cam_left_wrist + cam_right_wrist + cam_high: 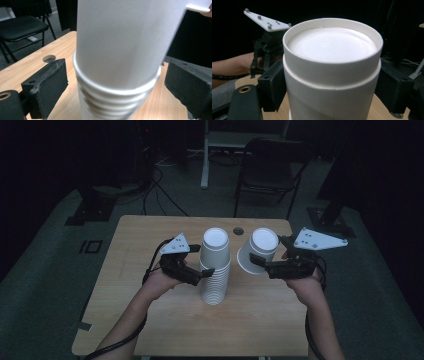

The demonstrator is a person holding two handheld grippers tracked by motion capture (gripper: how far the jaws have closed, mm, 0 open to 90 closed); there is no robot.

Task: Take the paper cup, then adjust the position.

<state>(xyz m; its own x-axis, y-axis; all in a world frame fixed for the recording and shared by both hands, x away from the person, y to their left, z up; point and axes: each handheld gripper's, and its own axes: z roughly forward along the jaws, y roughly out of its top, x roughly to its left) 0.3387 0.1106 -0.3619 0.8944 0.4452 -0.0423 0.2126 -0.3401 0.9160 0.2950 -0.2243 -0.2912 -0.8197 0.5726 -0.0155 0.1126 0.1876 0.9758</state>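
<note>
A tall stack of upside-down white paper cups (pixel 215 280) stands in the middle of the wooden table (pixel 140 240). My left gripper (pixel 209 272) is open around the stack (pixel 117 50), about halfway up, with a gap on each side between the cups and its pads (pixel 47 85). To the right of the stack, my right gripper (pixel 257 261) is shut on a separate white cup (pixel 257 247), held tilted above the table. In the right gripper view this cup (pixel 332 65) sits bottom-up between the jaws, and a second rim line runs around it lower down.
A round cable hole (pixel 238 230) lies near the table's far edge, behind the cups. A black folding chair (pixel 270 170) and a desk leg (pixel 204 155) stand on the floor beyond the table. Cables trail from both grippers towards the near edge.
</note>
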